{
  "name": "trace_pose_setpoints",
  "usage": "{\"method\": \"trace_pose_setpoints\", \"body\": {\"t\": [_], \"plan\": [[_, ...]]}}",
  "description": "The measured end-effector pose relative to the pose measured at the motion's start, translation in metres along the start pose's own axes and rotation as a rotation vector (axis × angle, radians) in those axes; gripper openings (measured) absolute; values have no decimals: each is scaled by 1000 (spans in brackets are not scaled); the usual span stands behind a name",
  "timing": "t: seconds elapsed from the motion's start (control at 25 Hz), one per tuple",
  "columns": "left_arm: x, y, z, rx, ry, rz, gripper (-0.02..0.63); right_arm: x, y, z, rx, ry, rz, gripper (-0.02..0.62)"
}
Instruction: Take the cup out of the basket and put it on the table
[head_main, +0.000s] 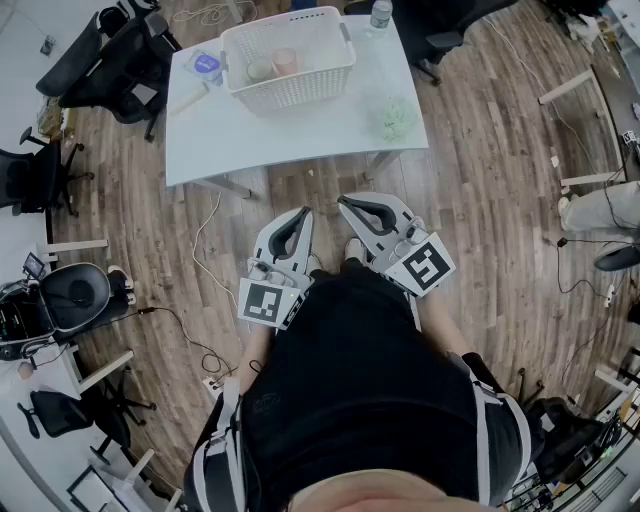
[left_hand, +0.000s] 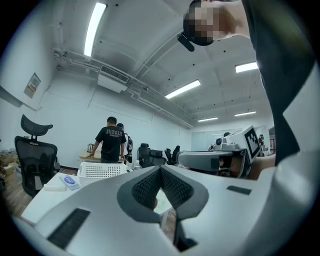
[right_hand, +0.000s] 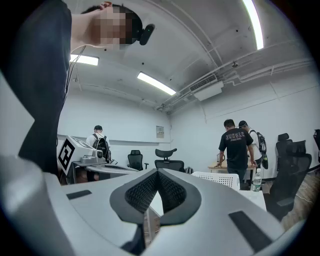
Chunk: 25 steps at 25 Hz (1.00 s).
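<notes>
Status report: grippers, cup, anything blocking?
Left gripper shut, empty; right gripper shut, empty; both short of the table. Pink cup in the basket, untouched. Nothing blocking the approach.

You stand in an open office with a wood-plank floor (head_main: 480, 150) and white walls (left_hand: 65, 115).
Ahead of you is a white table (head_main: 300, 135); black office chairs (head_main: 110, 55) crowd the floor to your left. Long light strips (left_hand: 95, 22) run across the ceiling (left_hand: 150, 45), and two people (right_hand: 237, 145) stand at a far bench (right_hand: 219, 167).
</notes>
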<state>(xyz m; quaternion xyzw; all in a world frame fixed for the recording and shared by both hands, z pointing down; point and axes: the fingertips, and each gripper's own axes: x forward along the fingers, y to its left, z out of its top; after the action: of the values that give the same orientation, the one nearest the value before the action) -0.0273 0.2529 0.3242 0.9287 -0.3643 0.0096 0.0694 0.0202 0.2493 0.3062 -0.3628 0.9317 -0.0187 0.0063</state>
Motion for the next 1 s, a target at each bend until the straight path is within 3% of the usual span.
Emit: {"method": "trace_pose_setpoints", "body": {"t": [0.64, 1.0], "plan": [[11, -8, 0, 15, 4, 12, 18, -5, -6, -6, 19, 12, 22, 18], [31, -17, -2, 13, 14, 46, 18, -19, -30, -11, 37, 24, 27, 18]]}}
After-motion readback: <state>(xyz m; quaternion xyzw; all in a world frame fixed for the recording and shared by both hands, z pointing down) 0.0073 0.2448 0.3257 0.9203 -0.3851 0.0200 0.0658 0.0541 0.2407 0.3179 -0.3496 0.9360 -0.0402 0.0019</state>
